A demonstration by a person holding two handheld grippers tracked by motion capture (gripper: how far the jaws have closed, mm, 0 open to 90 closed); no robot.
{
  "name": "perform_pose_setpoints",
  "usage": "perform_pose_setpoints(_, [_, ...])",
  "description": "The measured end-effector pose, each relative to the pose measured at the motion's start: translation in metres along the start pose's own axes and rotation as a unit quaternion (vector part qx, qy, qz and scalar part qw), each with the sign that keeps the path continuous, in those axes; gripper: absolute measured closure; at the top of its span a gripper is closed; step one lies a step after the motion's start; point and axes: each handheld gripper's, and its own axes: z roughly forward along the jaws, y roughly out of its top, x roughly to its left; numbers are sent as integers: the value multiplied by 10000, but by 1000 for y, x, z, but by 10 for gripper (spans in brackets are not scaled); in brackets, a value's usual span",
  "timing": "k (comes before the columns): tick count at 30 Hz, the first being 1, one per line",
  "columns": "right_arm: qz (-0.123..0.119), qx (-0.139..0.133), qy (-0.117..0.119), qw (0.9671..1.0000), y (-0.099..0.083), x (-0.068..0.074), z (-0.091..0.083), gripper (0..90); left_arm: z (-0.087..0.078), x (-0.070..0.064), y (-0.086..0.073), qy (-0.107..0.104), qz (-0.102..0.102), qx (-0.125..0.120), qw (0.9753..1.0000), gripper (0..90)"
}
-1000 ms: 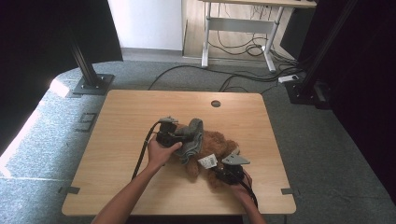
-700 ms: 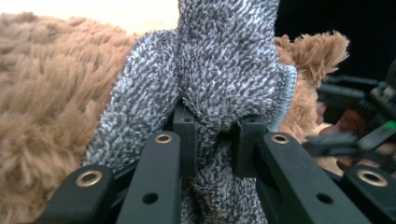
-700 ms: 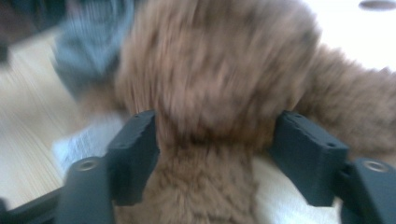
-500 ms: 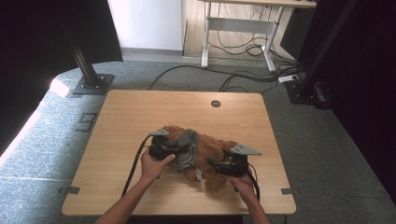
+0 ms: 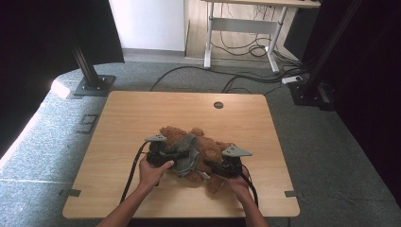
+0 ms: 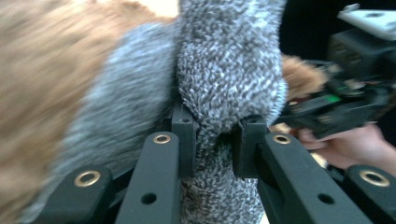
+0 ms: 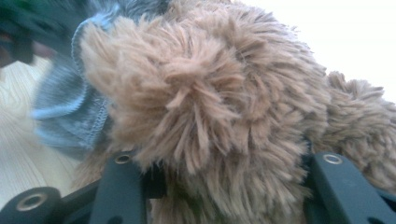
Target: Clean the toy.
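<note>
A brown teddy bear (image 5: 210, 149) lies on the wooden table (image 5: 142, 118), wearing a grey knitted garment (image 5: 188, 158). My left gripper (image 5: 177, 155) comes in from the bear's left. In the left gripper view its jaws (image 6: 212, 135) are shut on a fold of the grey garment (image 6: 224, 70), with brown fur (image 6: 37, 70) to the left. My right gripper (image 5: 213, 165) meets the bear from the right. In the right gripper view its jaws (image 7: 224, 172) stand wide and press on either side of a thick furry part of the bear (image 7: 210, 93). The garment's blue-grey hem (image 7: 65, 112) lies beyond.
A round cable hole (image 5: 218, 104) sits near the table's far edge. Bare wood lies to the far left and far right of the bear. Black cables trail from both grippers toward the near edge. The other gripper (image 6: 355, 93) and a hand appear at the right of the left gripper view.
Both hands have come slightly nearer the table's front edge. The bear now lies flatter and more spread out between them. The left gripper still holds the grey garment.
</note>
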Motion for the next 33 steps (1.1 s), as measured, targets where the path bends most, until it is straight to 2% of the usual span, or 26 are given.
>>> perform_pose_setpoints(1, [-118,-9,-48,9999,0,3,0,503,6,-14,9,-81,198,32,9998,738])
perform_pose_setpoints(2, [-169,-14,-63,9998,-1,5,0,504,11,-21,14,-130,274,47,9995,737])
perform_pose_setpoints(3, [-218,-20,-81,9997,-1,7,0,503,11,-21,14,-130,274,47,9995,737])
perform_pose_setpoints(4, [-269,-21,-97,9996,-1,9,0,503,25,-36,27,-88,511,165,9985,737])
perform_pose_setpoints(6, [-331,-39,-149,9993,-2,12,0,502,31,-40,31,-27,562,222,9982,735])
perform_pose_setpoints(7, [-388,-49,-181,9991,-3,12,0,501,45,-44,39,145,657,417,9969,734])
perform_pose_setpoints(8, [-389,-46,-206,9990,-4,12,-1,502,51,-43,40,199,657,504,9964,734])
perform_pose_setpoints(11, [-401,-16,-234,9989,-8,10,-2,505,54,-32,41,139,487,654,9966,737])
perform_pose_setpoints(15, [-532,-47,-213,9983,-10,12,-3,521,32,-11,36,137,190,510,9984,741])
perform_pose_setpoints(16, [-537,-51,-205,9983,-10,12,-3,523,32,-11,36,137,190,510,9984,740])
perform_pose_setpoints(17, [-552,-62,-186,9983,-10,12,-3,525,14,5,35,282,8,391,9988,740])
perform_pose_setpoints(18, [-552,-62,-186,9983,-10,12,-3,525,14,5,35,282,8,391,9988,740])
perform_pose_setpoints(19, [-590,-64,-172,9981,-11,12,-4,526,0,18,35,524,-70,295,9982,740])
perform_pose_setpoints(20, [-590,-64,-172,9981,-11,12,-4,526,0,18,35,524,-70,295,9982,741])
perform_pose_setpoints(21, [-617,-86,-166,9979,-11,13,-4,526,-14,38,34,592,-252,221,9977,741])
perform_pose_setpoints(22, [-617,-86,-166,9979,-11,13,-4,526,-14,38,34,592,-252,221,9977,742])
perform_pose_setpoints(23, [-672,-93,-171,9975,-11,15,-4,526,-25,54,31,398,-637,94,9971,744])
perform_pose_setpoints(24, [-704,-107,-185,9973,-11,16,-3,526,-25,54,31,398,-637,94,9971,744])
perform_pose_setpoints(25, [-704,-107,-185,9973,-11,16,-3,526,-30,60,29,337,-746,28,9966,744])
perform_pose_setpoints(28, [-736,-96,-204,9970,-12,18,-4,525,-38,64,26,354,-798,-119,9961,745])
perform_pose_setpoints(32, [-731,-97,-182,9971,-14,16,-5,525,-52,70,24,597,-778,-252,9949,745])
perform_pose_setpoints(33, [-731,-97,-182,9971,-14,16,-5,525,-52,70,24,597,-778,-252,9949,745])
